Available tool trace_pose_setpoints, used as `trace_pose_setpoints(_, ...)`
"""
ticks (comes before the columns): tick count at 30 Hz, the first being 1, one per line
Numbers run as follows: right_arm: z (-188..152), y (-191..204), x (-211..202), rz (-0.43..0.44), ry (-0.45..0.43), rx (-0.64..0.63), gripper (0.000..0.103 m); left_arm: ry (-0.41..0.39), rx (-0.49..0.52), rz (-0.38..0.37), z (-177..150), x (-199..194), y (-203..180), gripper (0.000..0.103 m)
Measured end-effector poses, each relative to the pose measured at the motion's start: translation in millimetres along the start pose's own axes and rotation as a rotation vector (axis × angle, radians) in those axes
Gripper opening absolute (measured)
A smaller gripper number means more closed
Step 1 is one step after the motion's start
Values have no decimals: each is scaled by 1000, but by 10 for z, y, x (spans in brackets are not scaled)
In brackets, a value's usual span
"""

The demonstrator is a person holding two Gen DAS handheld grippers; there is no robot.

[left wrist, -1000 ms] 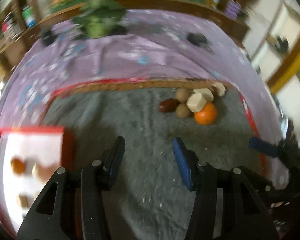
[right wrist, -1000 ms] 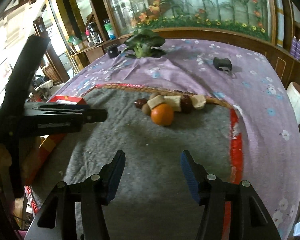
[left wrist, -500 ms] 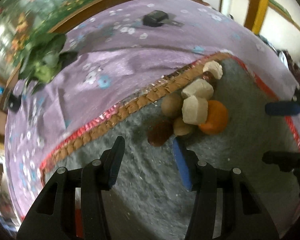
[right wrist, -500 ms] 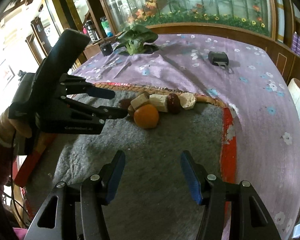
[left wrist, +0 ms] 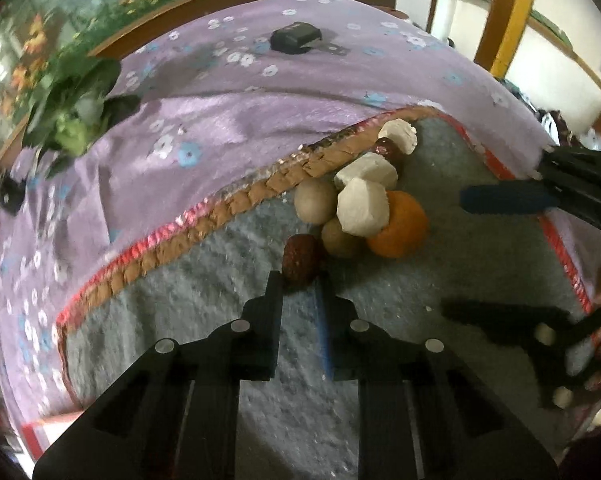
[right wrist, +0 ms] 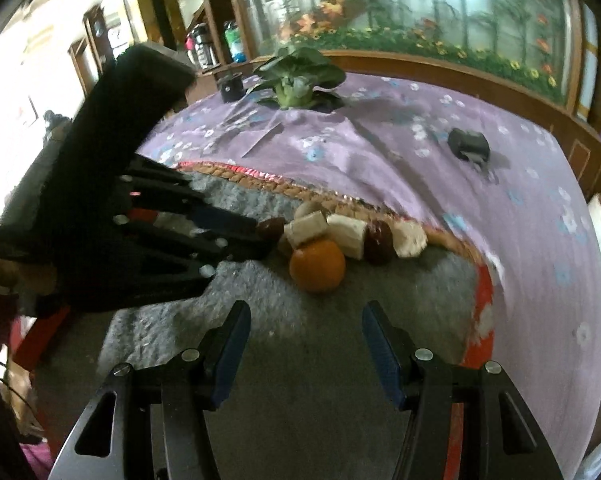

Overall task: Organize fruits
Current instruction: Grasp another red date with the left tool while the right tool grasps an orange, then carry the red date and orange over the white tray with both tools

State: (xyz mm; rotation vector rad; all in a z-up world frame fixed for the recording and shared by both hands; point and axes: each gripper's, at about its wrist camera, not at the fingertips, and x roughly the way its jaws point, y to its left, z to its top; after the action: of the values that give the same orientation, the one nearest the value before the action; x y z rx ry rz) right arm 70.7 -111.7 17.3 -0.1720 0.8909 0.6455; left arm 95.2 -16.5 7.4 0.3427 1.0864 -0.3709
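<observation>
One red date [left wrist: 300,259] sits gripped at my left gripper [left wrist: 298,286] tips; shallow hold may slip. Right gripper [right wrist: 305,320] open.

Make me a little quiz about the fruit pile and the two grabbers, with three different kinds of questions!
1. True or false: the left gripper is closing around the orange.
2. Which gripper has its jaws spread wide? A) left B) right C) both
3. Fill in: the pile of fruit sits on a grey ____ with a red edge.

Key
1. False. Its fingertips are on either side of the dark red date at the near end of the pile; the orange lies apart, untouched.
2. B. The right gripper hangs open short of the orange, gripping nothing.
3. Mat, laid on the purple flowered tablecloth.
</observation>
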Motion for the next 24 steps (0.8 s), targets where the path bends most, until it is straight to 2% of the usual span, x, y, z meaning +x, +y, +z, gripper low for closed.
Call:
trace_pose_setpoints(4, 134, -91, 232, 15, 9, 33, 55, -11, -72, -10, -108, -101, 42, 15)
trace_pose_setpoints(7, 146, -97, 337, 5, 11, 26, 34, -18, -117, -8, -200, -173, 58, 15)
trace_pose_setpoints(16, -117, -68, -4, 17, -16, 86, 34, -69, -216, -16, -474, -510, -36, 15)
trace_pose_setpoints(24, -343, 223, -264, 48, -44, 92, 34, -126, -269, 2, -732, -767, -139, 15)
